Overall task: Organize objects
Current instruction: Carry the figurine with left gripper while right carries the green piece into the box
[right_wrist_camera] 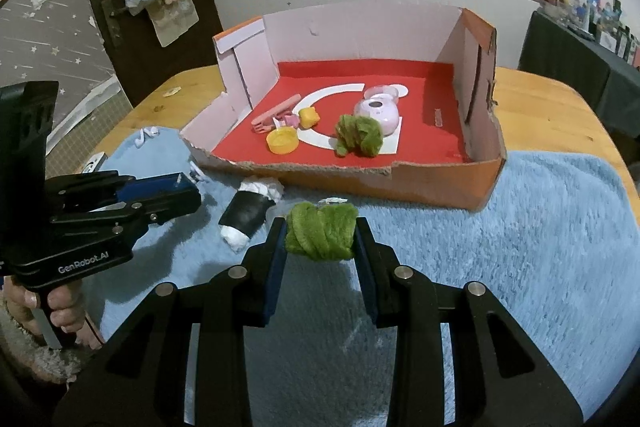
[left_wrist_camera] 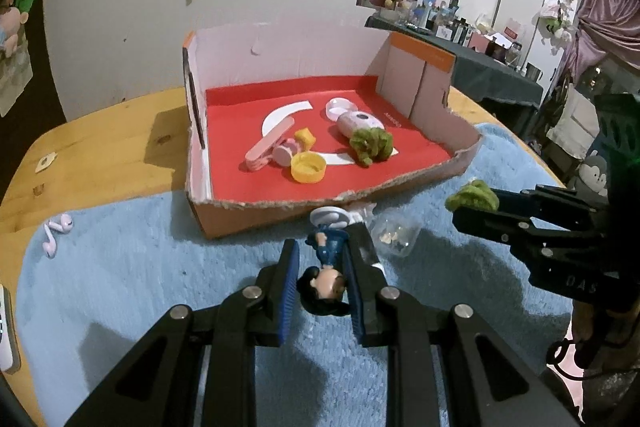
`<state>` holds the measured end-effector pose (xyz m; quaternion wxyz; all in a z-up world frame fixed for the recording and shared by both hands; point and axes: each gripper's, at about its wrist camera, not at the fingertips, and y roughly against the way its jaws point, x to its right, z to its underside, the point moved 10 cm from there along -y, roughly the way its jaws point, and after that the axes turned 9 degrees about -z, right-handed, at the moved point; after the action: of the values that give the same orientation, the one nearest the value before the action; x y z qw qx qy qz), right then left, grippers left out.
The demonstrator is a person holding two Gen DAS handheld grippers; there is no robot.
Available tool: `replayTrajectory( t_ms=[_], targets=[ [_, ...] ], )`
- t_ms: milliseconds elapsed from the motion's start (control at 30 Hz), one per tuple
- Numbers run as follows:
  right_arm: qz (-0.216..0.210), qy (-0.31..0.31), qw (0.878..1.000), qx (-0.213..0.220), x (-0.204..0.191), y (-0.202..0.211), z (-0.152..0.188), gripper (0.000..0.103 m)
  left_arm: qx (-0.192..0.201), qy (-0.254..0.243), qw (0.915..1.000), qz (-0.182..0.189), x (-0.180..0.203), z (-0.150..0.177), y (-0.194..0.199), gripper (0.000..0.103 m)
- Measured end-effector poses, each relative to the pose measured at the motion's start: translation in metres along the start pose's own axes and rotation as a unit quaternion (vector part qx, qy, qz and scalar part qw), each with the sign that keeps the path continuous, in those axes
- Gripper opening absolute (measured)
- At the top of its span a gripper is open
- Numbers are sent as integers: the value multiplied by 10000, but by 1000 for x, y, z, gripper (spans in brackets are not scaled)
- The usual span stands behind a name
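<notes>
On the far side of the blue mat (right_wrist_camera: 520, 227), the torn cardboard box (left_wrist_camera: 460, 163) with its red floor already holds a good part of the clutter: a pink clip (left_wrist_camera: 266, 147), a yellow cap (left_wrist_camera: 307, 167), a smaller yellow piece (left_wrist_camera: 305, 138), a pink round case (left_wrist_camera: 358, 123) and one green fuzzy bundle (left_wrist_camera: 370, 145). Two more items are in the air, just short of the box's near edge. The left tool (left_wrist_camera: 322, 271) pinches a small figurine (left_wrist_camera: 326, 267) in blue, head toward the camera; the right tool (right_wrist_camera: 320, 247) is clamped on a second green fuzzy bundle (right_wrist_camera: 320, 233). By the look of it, the sorting is past halfway. On the mat there remain a black-and-white roll (right_wrist_camera: 248, 217), a clear plastic piece (left_wrist_camera: 394, 233) and, at the far left, pink earphones (left_wrist_camera: 56, 231). A small tag (left_wrist_camera: 46, 161) lies on the wooden counter (left_wrist_camera: 100, 147).
</notes>
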<state>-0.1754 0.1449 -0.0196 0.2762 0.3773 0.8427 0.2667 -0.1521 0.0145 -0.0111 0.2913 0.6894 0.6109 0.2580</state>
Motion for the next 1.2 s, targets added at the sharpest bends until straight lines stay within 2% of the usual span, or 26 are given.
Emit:
replayTrajectory(
  t_ms=[467, 1200],
  targets=[
    [-147, 131, 9997, 123, -6, 3, -25, 31, 168, -19, 9999, 0, 0, -28, 3, 24],
    [-184, 112, 9997, 95, 4, -8, -54, 31, -9, -95, 9999, 108, 1, -52, -17, 24]
  ],
)
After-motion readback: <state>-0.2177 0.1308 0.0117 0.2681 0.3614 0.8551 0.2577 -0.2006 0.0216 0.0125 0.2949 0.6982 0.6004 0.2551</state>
